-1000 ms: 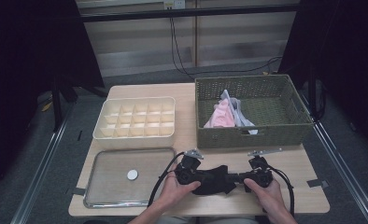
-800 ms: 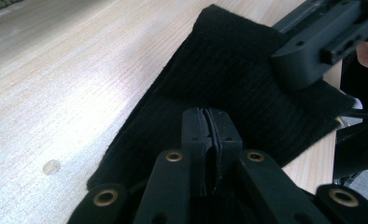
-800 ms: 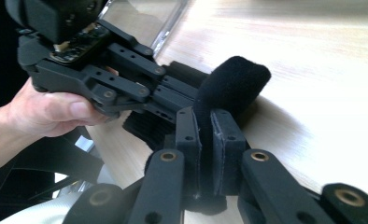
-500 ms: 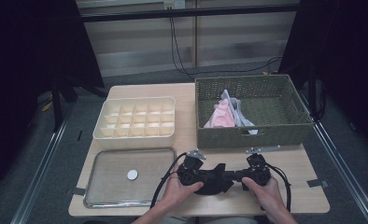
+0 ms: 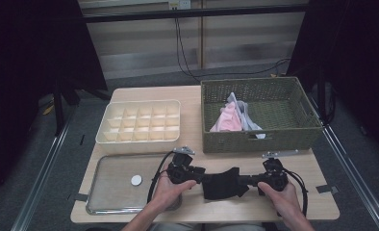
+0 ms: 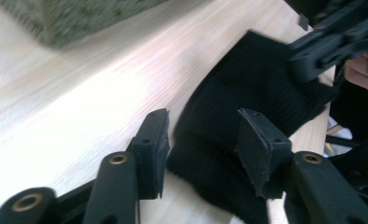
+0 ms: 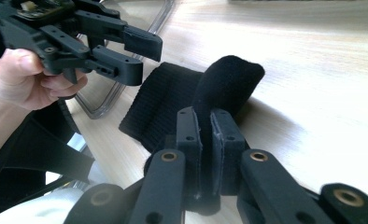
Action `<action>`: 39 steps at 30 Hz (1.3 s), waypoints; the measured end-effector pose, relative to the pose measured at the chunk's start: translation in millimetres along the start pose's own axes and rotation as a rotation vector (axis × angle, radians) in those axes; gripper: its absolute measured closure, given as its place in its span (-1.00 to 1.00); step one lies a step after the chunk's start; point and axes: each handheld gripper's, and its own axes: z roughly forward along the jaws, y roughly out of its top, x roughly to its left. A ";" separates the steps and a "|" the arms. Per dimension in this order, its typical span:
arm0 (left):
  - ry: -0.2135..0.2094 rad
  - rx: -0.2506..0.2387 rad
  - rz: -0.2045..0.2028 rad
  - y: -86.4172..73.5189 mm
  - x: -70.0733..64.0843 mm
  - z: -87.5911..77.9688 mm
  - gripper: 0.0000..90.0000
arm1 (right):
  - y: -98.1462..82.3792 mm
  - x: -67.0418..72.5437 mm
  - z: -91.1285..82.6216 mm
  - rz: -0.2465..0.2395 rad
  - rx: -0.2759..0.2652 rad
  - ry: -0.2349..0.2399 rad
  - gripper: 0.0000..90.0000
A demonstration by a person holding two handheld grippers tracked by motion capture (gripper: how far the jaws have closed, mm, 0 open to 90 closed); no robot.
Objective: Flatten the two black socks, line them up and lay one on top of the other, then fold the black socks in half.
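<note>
Right gripper view: ribbed black cloth (image 7: 173, 112) pinched by right fingers (image 7: 205, 135); left fingers (image 6: 154, 140) just opened, seemingly clear.

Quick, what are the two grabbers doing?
Left gripper: open, jaws just opened, black cloth loose between them.
Right gripper: shut on the cloth.
</note>
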 end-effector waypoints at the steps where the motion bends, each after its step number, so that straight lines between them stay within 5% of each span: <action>1: -0.001 0.009 -0.018 -0.4 1.2 2.1 0.11 | 0.0 -0.3 -1.0 0.003 -0.001 0.002 0.85; 3: -0.073 0.021 -0.078 -1.0 4.8 6.9 0.05 | 0.3 -0.8 -2.1 -0.001 -0.004 -0.003 0.85; 6: 0.000 0.040 -0.027 -0.1 0.3 13.5 0.02 | 1.2 -0.1 -1.4 -0.001 0.002 -0.005 0.85; 10: -0.030 0.056 -0.031 -1.4 -0.3 19.3 0.12 | 2.9 1.5 0.6 -0.014 0.011 -0.009 0.85; 15: 0.002 0.074 0.013 -1.7 -4.7 23.5 0.26 | 4.7 6.0 2.9 -0.025 0.016 -0.003 0.85; 26: 0.024 0.067 0.012 -2.3 -7.0 26.3 0.39 | 13.0 23.3 15.0 -0.067 0.035 0.021 0.83; 39: 0.033 0.066 0.028 -3.6 -7.6 26.1 0.47 | 11.7 39.1 37.8 -0.093 0.075 0.117 0.68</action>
